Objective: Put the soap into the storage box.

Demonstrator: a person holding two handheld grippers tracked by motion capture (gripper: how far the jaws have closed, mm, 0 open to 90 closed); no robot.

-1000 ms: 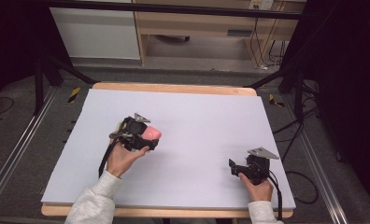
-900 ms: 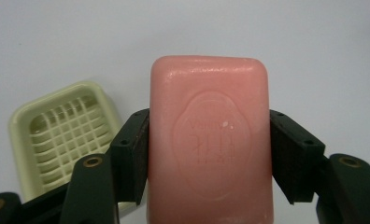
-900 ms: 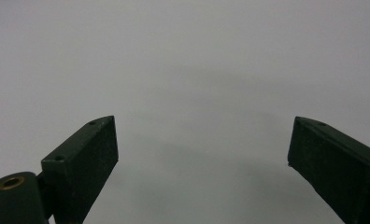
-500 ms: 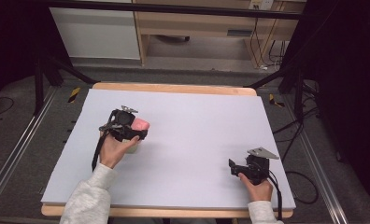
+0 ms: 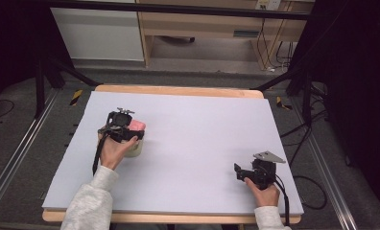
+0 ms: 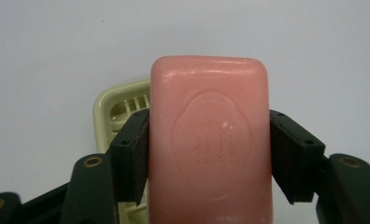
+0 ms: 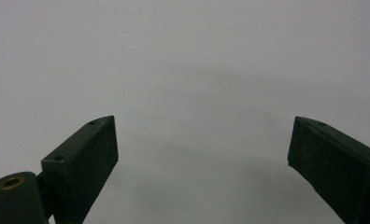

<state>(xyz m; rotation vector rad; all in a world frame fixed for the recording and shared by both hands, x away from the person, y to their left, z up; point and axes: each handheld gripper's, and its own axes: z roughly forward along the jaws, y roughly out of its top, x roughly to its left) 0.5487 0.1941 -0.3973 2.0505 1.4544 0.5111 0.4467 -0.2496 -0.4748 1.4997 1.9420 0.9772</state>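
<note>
Gripping the pink soap bar [image 6: 210, 144] across its long sides, your left tongs [image 6: 210, 154] are clamped firmly on it, pads flat against both edges. Keep that squeeze steady; soap is slick, and I judge that any slackening would let it slide out forward. Just beneath and to the left of the bar sits the pale yellow soap dish [image 6: 120, 109], its slotted floor partly hidden by the bar. From above, your left tongs [image 5: 123, 128] hold the soap [image 5: 137, 124] over the dish [image 5: 135, 147] on the left half of the bench [image 5: 202, 124]. To seat it well, line the bar's long edge up with the dish's long edge, lower it level until it rests on the slots, and only then ease the tongs apart. Your right tongs [image 7: 202, 158] stand wide apart with nothing between them, resting near the right front of the bench [image 5: 241, 171]. Leave them there, well clear of the dish.
</note>
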